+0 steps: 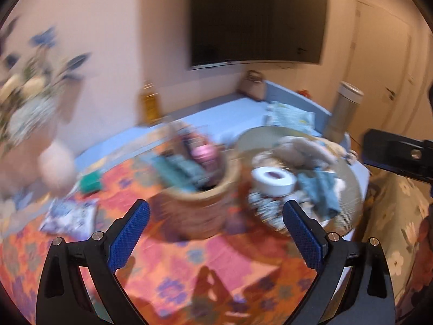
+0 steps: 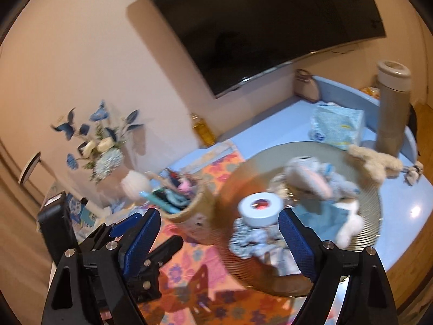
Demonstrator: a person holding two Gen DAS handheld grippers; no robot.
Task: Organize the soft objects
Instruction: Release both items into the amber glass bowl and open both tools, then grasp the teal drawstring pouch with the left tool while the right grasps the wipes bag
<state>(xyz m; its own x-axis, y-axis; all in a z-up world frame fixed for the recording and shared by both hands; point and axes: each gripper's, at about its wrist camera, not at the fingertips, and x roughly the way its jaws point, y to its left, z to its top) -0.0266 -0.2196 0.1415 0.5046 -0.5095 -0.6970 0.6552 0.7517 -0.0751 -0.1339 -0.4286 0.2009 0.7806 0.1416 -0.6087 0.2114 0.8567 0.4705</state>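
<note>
- Hovering above the table (image 1: 189, 265), the left gripper (image 1: 216, 211) has its blue-padded fingers (image 1: 130, 233) wide apart with nothing between them; the picture is smeared by motion.
- Right gripper (image 2: 219, 224): fingers (image 2: 295, 241) also spread wide, nothing clamped; only the round tray and the table show in the gap.
- Left gripper also shows in the right wrist view (image 2: 140, 230), low at the left, just beside the right gripper's left finger.
- Table covering: an orange floral cloth (image 2: 189, 265) on the near side, a plain blue surface (image 2: 270, 119) farther back.
- Round ridged tray (image 2: 373, 216) lies on the table and holds the soft objects: a grey plush toy (image 2: 311, 181), a blue cloth (image 2: 327, 216), a blue-and-white patterned fabric piece (image 2: 254, 238) at the near rim, and a roll of white tape (image 2: 261, 205).
- Tan plush toy (image 2: 376, 159) lies at the tray's far rim, near a tall metal flask (image 2: 392, 108).
- Woven basket (image 2: 194, 216) stands just left of the tray, filled with mixed items; contents too blurred to name singly.
- Background: a pack of tissues (image 2: 338, 124) on the blue surface, a bottle of yellow liquid (image 2: 203, 130) by the wall, blue artificial flowers (image 2: 100, 140) at left, a dark wall-mounted screen (image 2: 257, 21) above.
</note>
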